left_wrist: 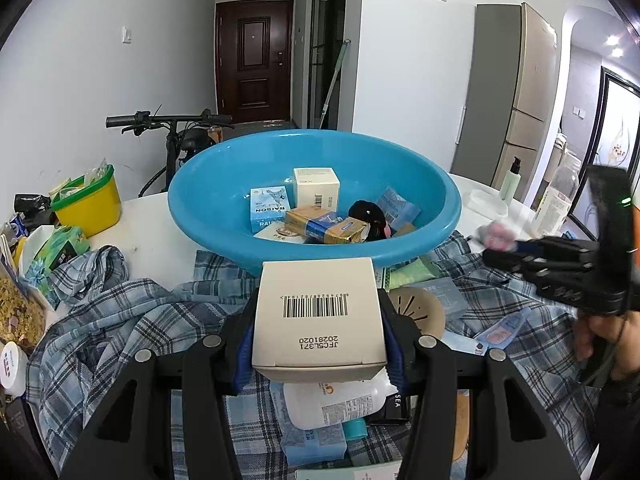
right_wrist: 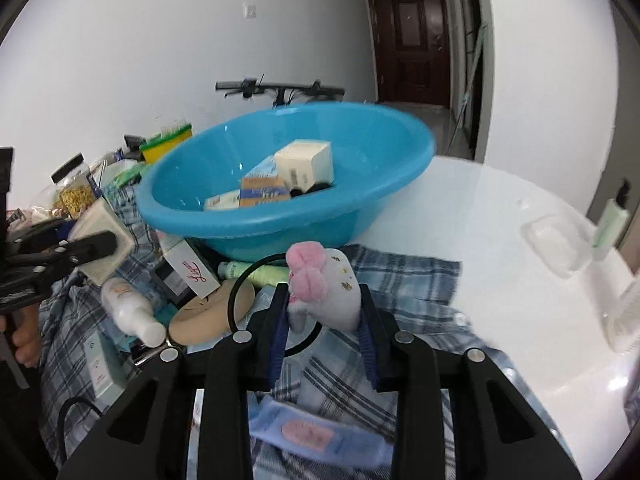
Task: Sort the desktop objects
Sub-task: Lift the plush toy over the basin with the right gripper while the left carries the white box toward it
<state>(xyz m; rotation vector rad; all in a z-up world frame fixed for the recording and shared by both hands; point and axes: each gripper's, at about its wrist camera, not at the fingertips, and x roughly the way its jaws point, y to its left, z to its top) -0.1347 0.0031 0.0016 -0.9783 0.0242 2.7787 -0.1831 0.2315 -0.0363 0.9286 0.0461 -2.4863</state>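
Nearby, just short of the basin (left_wrist: 256, 240), the left tongs (left_wrist: 318, 320) clamp a box (left_wrist: 318, 312); the right tongs (right_wrist: 324, 320) clamp a plush toy (right_wrist: 324, 284).

I was working in a home, in a flat's entry and dining area. At twelve o'clock from my left side a dark wooden front door (left_wrist: 253, 58) closed off a short hallway, and a bicycle (left_wrist: 176, 136) leaned on the white wall at eleven. A tall fridge (left_wrist: 516, 92) stood at two o'clock. The white table (right_wrist: 480, 216) before me carried a blue washbasin (left_wrist: 312, 184), a checked shirt (left_wrist: 120, 320), a yellow tub (left_wrist: 90, 204) at ten o'clock and toiletry bottles.
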